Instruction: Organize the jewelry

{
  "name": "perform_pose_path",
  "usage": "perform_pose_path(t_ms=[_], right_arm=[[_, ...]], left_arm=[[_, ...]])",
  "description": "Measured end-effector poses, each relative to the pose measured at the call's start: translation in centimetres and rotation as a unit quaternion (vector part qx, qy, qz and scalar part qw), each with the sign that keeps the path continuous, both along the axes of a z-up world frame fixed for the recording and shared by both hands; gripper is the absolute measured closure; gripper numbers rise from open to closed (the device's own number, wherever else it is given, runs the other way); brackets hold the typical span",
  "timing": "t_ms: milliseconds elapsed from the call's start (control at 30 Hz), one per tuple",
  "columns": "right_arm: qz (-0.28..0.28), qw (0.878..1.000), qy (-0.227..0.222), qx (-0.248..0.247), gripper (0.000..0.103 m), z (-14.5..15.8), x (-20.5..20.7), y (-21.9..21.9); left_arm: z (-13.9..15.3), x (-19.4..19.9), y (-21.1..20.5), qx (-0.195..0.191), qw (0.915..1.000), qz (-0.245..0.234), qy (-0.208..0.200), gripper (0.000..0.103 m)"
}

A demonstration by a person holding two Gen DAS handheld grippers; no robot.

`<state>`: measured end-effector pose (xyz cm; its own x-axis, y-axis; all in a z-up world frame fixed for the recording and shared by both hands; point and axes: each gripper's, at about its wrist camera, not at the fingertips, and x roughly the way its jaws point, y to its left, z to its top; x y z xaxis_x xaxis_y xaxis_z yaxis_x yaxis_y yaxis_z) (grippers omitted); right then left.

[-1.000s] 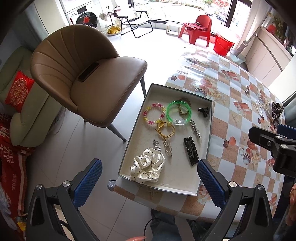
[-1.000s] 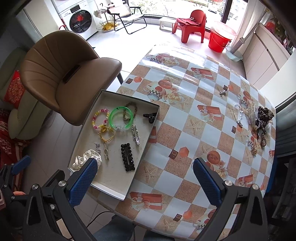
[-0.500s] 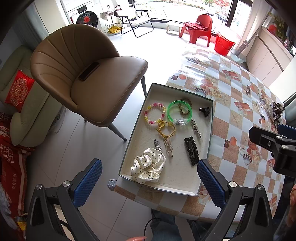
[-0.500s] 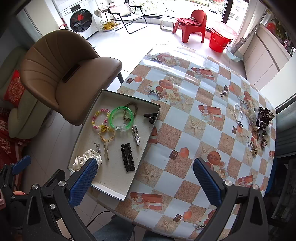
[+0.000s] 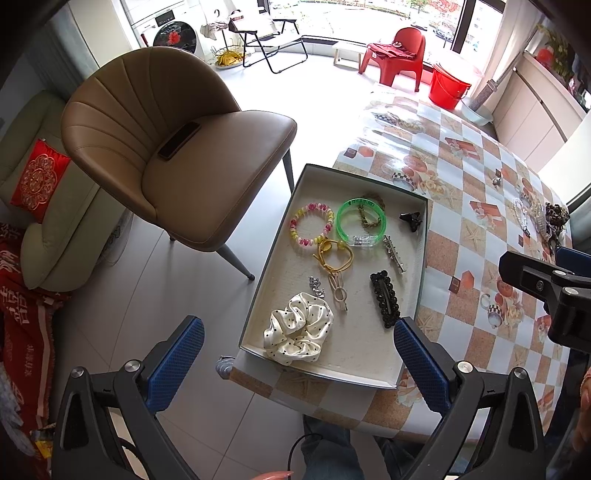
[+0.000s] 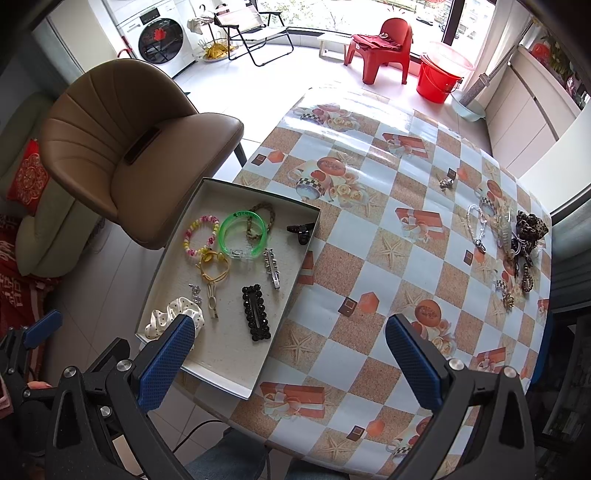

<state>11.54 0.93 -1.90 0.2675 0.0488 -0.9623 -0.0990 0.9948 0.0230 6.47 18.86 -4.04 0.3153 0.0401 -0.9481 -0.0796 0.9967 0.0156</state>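
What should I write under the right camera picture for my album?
Open right gripper above a table with a tray of bracelets and hair clips.

Pale tiled floor (image 5: 122, 302) lit by daylight from large windows (image 6: 332, 14), tan upholstered chair (image 5: 173, 155), red plastic chair (image 6: 384, 48), red bucket (image 6: 439, 81), washing machine (image 6: 159, 40), checked tablecloth (image 6: 391, 266).

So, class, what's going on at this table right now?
A person holds two blue-padded grippers above the table, left gripper and right gripper, jaws open and empty. A shallow white cardboard tray already holds bracelets, clips and a white polka-dot scrunchie. A loose pile of unsorted jewelry waits at the table's far right edge.
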Motion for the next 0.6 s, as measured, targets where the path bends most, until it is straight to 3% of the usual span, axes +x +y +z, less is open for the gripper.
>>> perform_pose_path(t_ms=[600], right_arm=[[-0.001, 1.0, 0.0, -0.001, 0.0, 0.05, -0.04, 0.13]], left_arm=[[-0.19, -0.08, 0.18, 0.001, 1.0, 0.0, 0.001, 0.0]])
